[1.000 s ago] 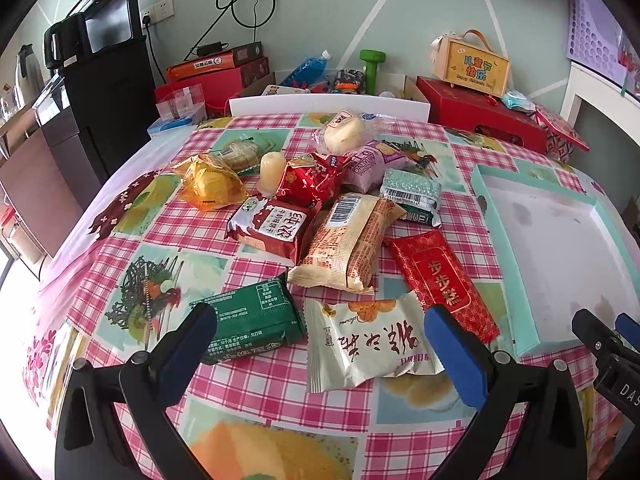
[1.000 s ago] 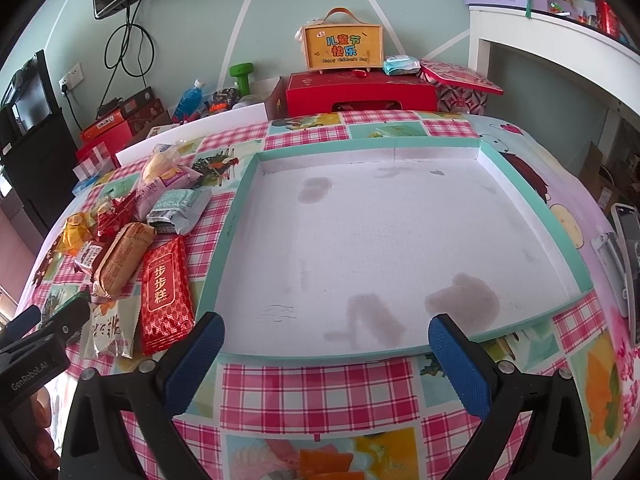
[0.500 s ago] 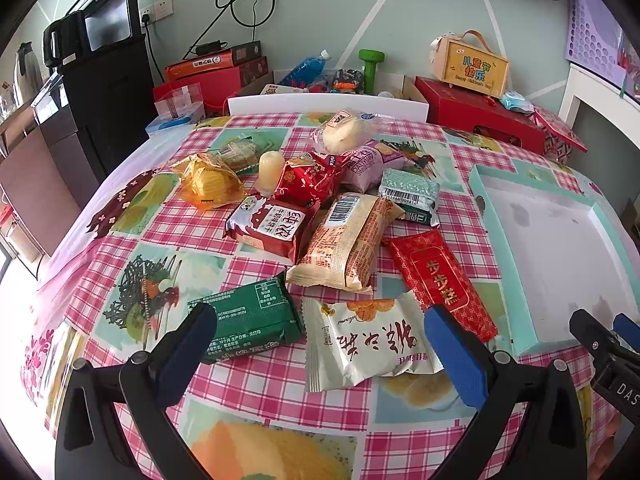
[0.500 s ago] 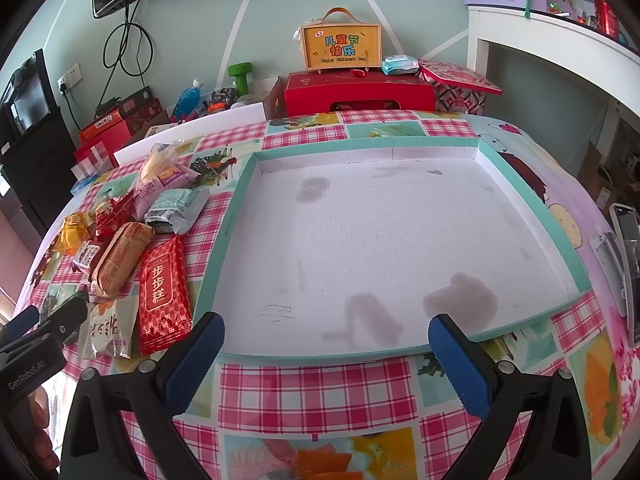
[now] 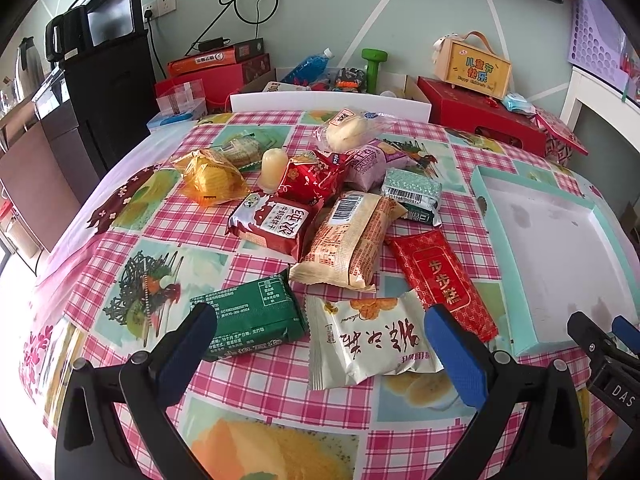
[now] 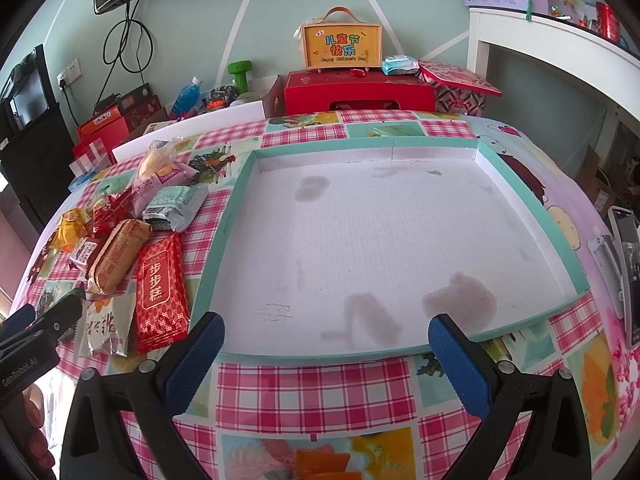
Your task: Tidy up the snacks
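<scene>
Both tongs, left (image 5: 320, 344) and right (image 6: 326, 344), gaped wide, empty; the shallow teal-rimmed white cardboard tray (image 6: 400, 356) lay bare at right's twelve o'clock.

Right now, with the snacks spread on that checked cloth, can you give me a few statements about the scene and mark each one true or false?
1. The teal-rimmed tray already holds several snacks. False: no snack lies in it, only stains on its white floor.
2. The left claw is open and holds nothing. True.
3. The long red packet lies beside the tray. True.
4. The green packet sits on top of the white packet. False: they lie side by side on the cloth.
5. The right claw grips a packet. False: it is open, facing the tray.
</scene>
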{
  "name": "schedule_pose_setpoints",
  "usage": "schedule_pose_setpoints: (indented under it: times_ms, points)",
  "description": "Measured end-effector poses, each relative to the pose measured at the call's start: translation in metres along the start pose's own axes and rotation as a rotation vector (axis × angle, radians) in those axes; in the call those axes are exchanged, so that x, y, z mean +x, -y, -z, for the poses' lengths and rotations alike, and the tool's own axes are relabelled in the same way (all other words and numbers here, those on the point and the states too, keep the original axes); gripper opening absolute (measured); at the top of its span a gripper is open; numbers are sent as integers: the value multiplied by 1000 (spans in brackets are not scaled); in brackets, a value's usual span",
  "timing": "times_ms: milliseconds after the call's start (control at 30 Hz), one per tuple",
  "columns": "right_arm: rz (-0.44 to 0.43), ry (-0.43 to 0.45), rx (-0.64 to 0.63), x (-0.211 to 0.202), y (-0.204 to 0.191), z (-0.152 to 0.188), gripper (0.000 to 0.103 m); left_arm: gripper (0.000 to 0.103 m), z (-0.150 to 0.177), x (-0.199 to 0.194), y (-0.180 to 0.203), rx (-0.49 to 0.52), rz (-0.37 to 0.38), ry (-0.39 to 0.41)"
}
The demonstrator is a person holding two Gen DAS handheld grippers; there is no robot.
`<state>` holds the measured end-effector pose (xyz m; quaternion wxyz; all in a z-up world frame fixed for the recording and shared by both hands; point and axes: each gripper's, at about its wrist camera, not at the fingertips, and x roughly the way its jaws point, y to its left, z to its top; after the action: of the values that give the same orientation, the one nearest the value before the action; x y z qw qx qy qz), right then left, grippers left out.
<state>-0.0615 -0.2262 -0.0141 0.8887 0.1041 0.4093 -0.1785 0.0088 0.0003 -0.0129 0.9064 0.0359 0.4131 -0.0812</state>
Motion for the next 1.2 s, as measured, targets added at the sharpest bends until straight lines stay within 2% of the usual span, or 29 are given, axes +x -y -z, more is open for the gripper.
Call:
schedule_pose_setpoints:
  times_ms: [333,500,567,700,800,1000,1200]
  points:
    - [7,1,-9,0,-2,-1,103,103,0,-2,-8,-14,14,-20]
    - [-2,24,-22,-8,-8,-5,103,103,-3,-4,-20,-35,-17,-47]
    - [-27,39,-42,-13,-17,-8,103,103,-4,-5,-28,-52,-26,-58]
    - [-155,22,-60,-17,-38,-13,103,103,-4,-1,-45,-84,-54,-102]
    - [-212,3,-83,-15,-58,-15,102,103,-5,5,-53,-90,-39,-133]
    - [-242,-38,-153,-3,-101,-11,95,103,-10,28,-65,-148,-36,-217]
    - [-241,-79,-207,11,-126,-3,86,102,-12,50,-65,-175,-39,-260]
